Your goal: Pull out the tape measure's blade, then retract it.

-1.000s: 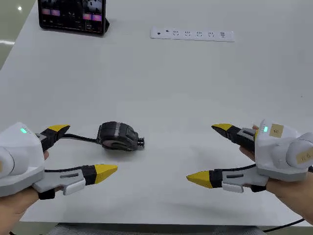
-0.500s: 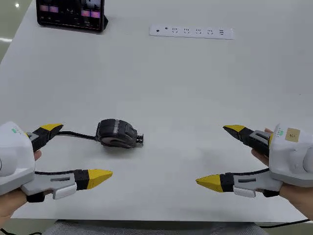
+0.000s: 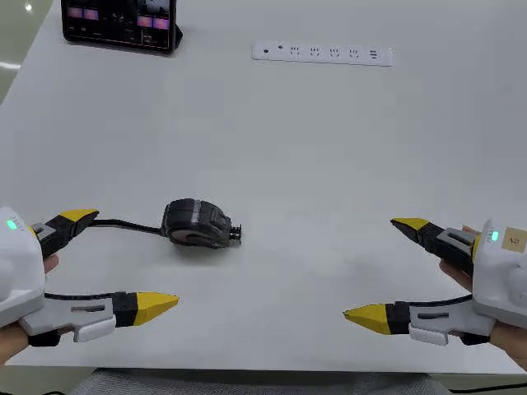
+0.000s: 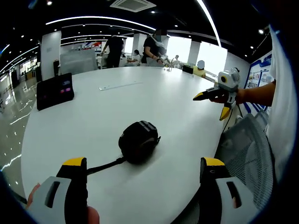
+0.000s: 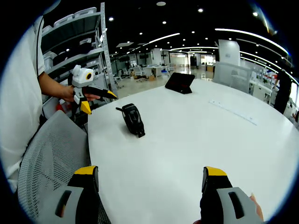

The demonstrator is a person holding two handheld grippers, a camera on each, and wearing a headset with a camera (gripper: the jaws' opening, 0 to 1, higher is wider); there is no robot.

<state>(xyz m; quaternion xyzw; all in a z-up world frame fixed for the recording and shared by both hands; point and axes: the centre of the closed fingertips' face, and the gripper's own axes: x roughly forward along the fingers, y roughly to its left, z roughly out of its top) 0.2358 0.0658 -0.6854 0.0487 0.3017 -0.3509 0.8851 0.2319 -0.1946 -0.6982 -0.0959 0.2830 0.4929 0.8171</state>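
Note:
A black tape measure [image 3: 198, 225] lies on the white table [image 3: 288, 148], its blade in, a black strap [image 3: 123, 224] trailing left. My left gripper [image 3: 118, 259] is open at the near left, its upper finger beside the strap's end, touching nothing. At the near right my right gripper [image 3: 394, 270] is open, well away from the tape. In the left gripper view the tape measure [image 4: 138, 141] sits ahead between the jaws, and the right gripper [image 4: 211, 103] shows far off. In the right gripper view the tape measure [image 5: 133, 119] lies ahead to the left, with the left gripper [image 5: 96, 101] beyond it.
A black tablet [image 3: 119, 22] with a lit screen stands at the far left of the table. A white power strip [image 3: 323, 54] lies at the far middle. A mesh chair [image 5: 49, 154] is near the table's edge. People stand in the distance.
Both grippers have drawn back toward the near edge and a little outward, staying open. The tape measure has not moved.

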